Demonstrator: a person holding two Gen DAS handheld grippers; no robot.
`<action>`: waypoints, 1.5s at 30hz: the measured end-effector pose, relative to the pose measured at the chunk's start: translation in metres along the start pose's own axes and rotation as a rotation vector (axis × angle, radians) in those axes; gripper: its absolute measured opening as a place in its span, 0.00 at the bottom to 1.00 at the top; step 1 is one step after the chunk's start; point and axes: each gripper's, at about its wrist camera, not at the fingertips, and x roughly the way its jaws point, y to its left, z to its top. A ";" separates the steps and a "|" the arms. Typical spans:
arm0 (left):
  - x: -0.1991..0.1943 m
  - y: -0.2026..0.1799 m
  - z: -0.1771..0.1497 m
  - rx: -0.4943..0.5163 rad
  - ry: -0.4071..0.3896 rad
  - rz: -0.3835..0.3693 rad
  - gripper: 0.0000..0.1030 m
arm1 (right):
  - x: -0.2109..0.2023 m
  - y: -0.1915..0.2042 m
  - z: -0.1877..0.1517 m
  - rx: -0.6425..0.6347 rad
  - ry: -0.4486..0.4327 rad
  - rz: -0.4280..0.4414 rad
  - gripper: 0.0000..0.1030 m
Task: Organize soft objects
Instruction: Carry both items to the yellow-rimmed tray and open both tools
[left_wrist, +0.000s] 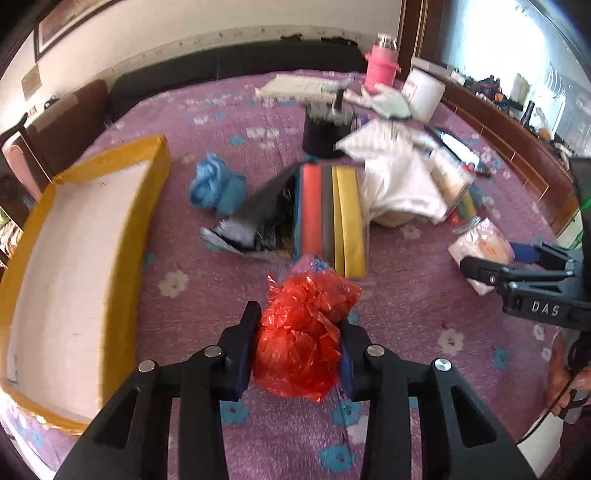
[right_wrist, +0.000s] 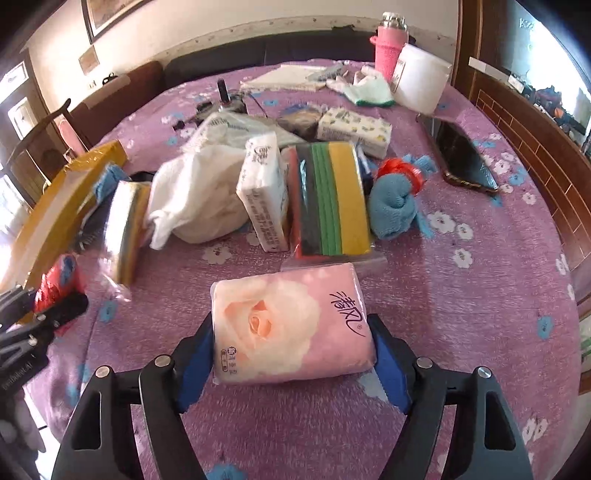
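My left gripper (left_wrist: 297, 328) is shut on a crumpled red plastic bag (left_wrist: 303, 332) just above the purple cloth, right of the open cardboard box (left_wrist: 74, 258). My right gripper (right_wrist: 291, 332) is shut on a pink tissue pack with a rose print (right_wrist: 288, 325), held low over the cloth. The right gripper also shows at the right edge of the left wrist view (left_wrist: 517, 280) with the pack (left_wrist: 484, 251). The left gripper and red bag show at the left edge of the right wrist view (right_wrist: 55, 291).
Sponge packs (right_wrist: 332, 199) (left_wrist: 332, 214), a white cloth (right_wrist: 195, 195), a white tissue pack (right_wrist: 264, 192), blue towels (right_wrist: 391, 206) (left_wrist: 216, 188), a black bag (left_wrist: 258, 218), a pink bottle (right_wrist: 388, 48), a phone (right_wrist: 461, 155) and clutter lie on the table.
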 end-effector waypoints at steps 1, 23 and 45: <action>-0.007 0.001 0.002 -0.003 -0.014 0.006 0.35 | -0.007 0.001 -0.001 -0.007 -0.013 0.008 0.79; -0.052 0.138 0.057 -0.161 -0.167 0.189 0.35 | -0.051 0.208 0.077 -0.464 -0.228 0.241 0.79; 0.027 0.288 0.086 -0.510 -0.081 0.032 0.78 | 0.070 0.332 0.159 -0.615 -0.171 0.191 0.90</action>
